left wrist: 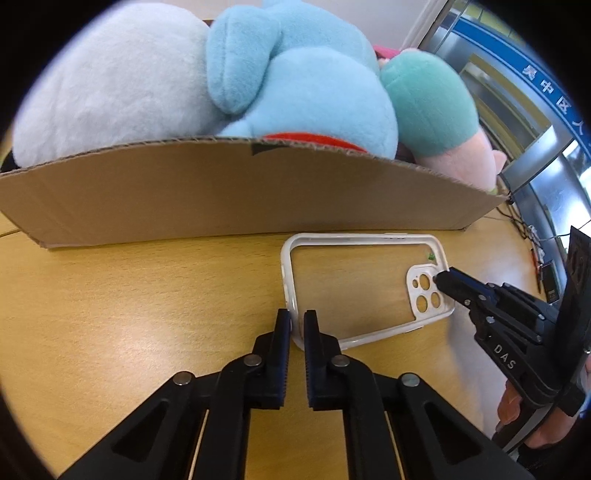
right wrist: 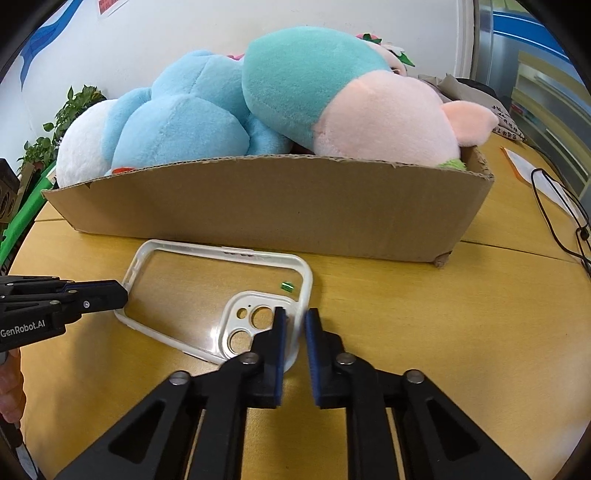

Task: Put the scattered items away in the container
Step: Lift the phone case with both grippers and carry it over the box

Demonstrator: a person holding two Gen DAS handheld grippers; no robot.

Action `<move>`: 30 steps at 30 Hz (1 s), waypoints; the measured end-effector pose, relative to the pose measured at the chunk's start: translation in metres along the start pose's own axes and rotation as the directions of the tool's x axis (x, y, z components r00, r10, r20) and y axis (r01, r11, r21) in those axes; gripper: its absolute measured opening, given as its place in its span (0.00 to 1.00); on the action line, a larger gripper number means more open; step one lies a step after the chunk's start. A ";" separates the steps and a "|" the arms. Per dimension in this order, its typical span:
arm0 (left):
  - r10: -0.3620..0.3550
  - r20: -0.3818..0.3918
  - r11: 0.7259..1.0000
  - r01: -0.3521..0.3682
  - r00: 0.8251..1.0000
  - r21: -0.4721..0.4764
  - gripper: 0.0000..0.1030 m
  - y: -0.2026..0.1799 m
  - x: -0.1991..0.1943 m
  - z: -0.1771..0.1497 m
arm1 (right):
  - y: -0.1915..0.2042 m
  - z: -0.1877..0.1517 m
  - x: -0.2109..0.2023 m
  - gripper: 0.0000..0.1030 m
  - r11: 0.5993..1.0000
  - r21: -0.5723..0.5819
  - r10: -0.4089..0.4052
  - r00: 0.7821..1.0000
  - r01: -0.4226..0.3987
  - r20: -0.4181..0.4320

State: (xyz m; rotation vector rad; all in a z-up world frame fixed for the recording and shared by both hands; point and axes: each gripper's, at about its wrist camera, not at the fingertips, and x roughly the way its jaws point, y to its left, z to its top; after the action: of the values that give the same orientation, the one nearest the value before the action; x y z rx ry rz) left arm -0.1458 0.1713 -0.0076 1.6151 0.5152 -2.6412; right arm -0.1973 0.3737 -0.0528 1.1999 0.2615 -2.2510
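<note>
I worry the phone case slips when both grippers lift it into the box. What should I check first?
1. Left gripper shut on the phone case rim: ok.
2. Right gripper shut on the rim at the camera end: ok.
3. Case lies flat on the table: ok.
4. Case clear of the cardboard box wall: ok.
5. Free room in the box among the plush toys: cannot tell.

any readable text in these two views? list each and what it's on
"DAS" on the right tool, along its arm.
"GenRobot.AI" on the left tool, on its body.
White Chinese characters on the blue band by the windows: too distorted to read.
Red sign on the wall: cut off, unreadable.
Print on the grey cloth: too small.
</note>
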 end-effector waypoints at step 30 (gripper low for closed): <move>0.061 0.241 0.996 -0.077 0.968 0.055 0.05 0.027 -0.103 0.208 | 0.054 0.233 -0.059 0.09 0.986 -0.140 -0.043 0.940 0.096 0.339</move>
State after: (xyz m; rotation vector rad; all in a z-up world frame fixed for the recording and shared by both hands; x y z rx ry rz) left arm -0.2722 0.0711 0.1610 1.2747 0.3622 -2.7726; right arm -0.3041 0.2548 0.1345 0.7211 0.3412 -2.4012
